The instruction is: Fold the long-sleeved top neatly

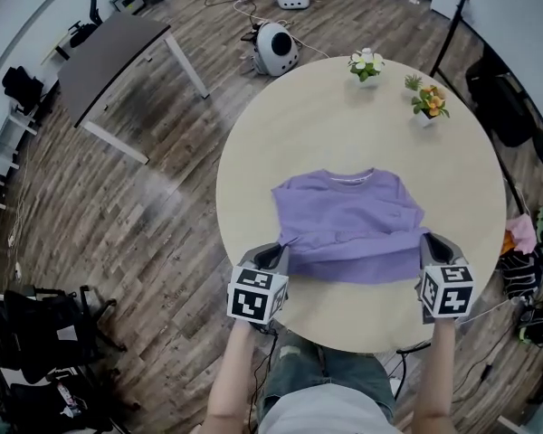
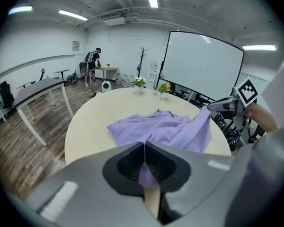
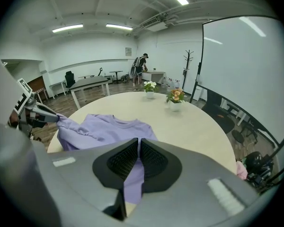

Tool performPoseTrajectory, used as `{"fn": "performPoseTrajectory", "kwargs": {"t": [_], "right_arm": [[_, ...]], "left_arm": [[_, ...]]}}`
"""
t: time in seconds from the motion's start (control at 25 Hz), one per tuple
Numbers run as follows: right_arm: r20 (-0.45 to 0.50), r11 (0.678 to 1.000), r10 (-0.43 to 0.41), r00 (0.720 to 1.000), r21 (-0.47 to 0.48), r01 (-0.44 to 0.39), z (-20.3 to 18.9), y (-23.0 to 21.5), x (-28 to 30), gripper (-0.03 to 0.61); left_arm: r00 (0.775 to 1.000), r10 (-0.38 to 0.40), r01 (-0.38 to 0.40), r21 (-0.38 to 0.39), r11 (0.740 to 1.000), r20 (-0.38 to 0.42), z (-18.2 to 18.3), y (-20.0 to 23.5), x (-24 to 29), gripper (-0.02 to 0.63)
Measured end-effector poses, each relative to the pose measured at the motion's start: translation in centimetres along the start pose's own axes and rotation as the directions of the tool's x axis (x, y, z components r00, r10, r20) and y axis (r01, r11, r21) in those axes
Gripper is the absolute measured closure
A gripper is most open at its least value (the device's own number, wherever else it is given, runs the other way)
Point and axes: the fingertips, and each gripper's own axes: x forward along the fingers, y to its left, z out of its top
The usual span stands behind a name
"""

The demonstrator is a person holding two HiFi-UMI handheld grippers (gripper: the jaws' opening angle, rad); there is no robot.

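Your left gripper (image 1: 271, 259) and right gripper (image 1: 432, 247) clamp the top (image 1: 348, 211) by its near hem, seemingly lifted; next, fold it far.

long-sleeved top (image 1: 348, 224): plain lilac-purple, no print; paler strip inside the neckline.
surface (image 1: 344, 125): uniform pale beige.
left claw (image 1: 279, 251): grey body; black pads (image 2: 132, 162) with a fine grid texture; cube white with black square markers.
right claw (image 1: 427, 244): grey body, black gridded pads, black-and-white marker cube.
floor (image 1: 163, 206): grey-brown wood-plank pattern.
far flower pot (image 1: 366, 64): white blooms, green leaves.
near flower pot (image 1: 430, 100): orange blooms, green leaves.
side desk (image 1: 109, 52): dark grey top, white legs.
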Motion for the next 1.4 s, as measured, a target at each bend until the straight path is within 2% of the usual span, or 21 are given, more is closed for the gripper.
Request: {"fn": "performPoseTrajectory", "kwargs": {"t": [0.2,0.4,0.6,0.88,1.2,1.4], "right_arm": [[0.002,0.999,0.031,1.0,-0.005,-0.031,2.1,-0.9,2.8,0.532],[-0.033,0.998,0.064,0.997,0.01,-0.063,2.4,-1.2,6.5,0.532],[-0.064,0.998,0.068,0.996,0.006,-0.068,2.4,-1.5,9.7,0.531],[-0.102,0.999,0.049,0.994,-0.008,-0.051,2.0,-2.0,12.8,0.523],[-0.035,1.0,0.03,0.999,0.002,-0.03,2.9,-2.9,12.4,0.43],[-0.016,0.999,0.007,1.0,-0.031,-0.008,2.4,-4.0,10.7,0.431]], "left_arm": [[1.0,0.005,-0.005,-0.05,0.999,-0.001,1.6,1.5,1.9,0.602],[0.999,-0.009,0.005,-0.103,0.995,-0.032,1.9,2.7,4.6,0.599],[0.998,-0.01,0.003,-0.108,0.994,-0.066,1.6,3.7,6.9,0.599],[0.998,-0.027,0.016,-0.174,0.985,-0.062,1.6,5.1,8.7,0.586],[0.998,-0.056,0.051,-0.19,0.981,-0.022,2.0,5.4,8.1,0.547],[0.998,-0.054,0.057,-0.181,0.982,0.022,1.9,5.7,6.1,0.534]]}}
